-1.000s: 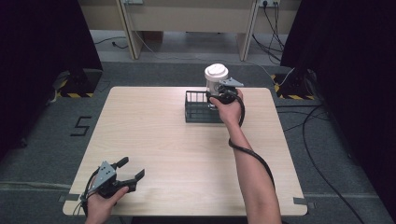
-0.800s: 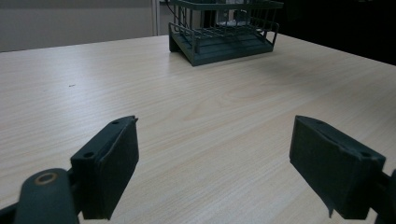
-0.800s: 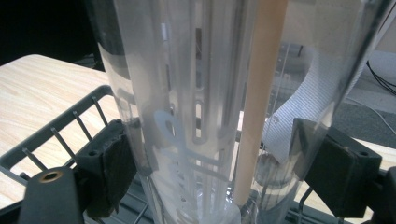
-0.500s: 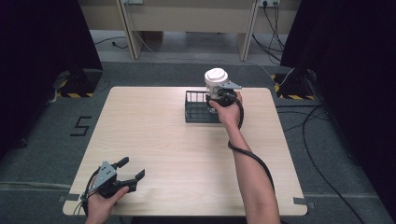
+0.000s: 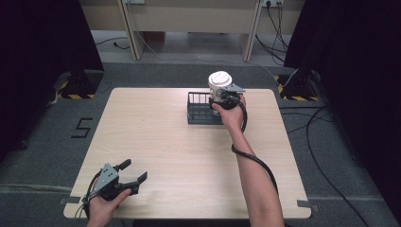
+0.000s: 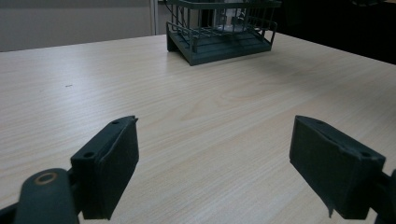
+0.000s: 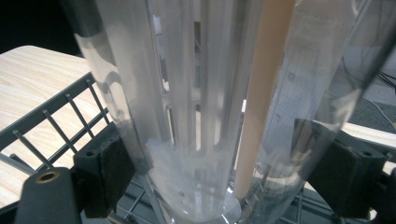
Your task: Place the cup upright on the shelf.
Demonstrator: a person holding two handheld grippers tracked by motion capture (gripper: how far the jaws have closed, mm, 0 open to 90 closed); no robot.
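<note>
We are holding a clear container w/ a white lid over the dark wire basket at the far side of the tabletop. The right hand-held gripper is clamping the container's lower body, one black jaw on each side. Its base is sitting at or just above the basket floor; we cannot tell whether it is touching. Inside we are seeing pale tube-like shapes and one tan rod; contents not identifiable.

Risks, as we are judging them:
- Smooth, curved wall + narrow jaw contact: container may be slipping or rotating if grip is easing early.
- Tall body, low grip: it may be tipping against the basket wires on release.
- Base or jaws catching the rim may be dragging the light basket.

The left hand-held gripper is idling w/ jaws spread wide, near the tabletop's near-left edge, well apart from the basket, gripping nothing.
</note>
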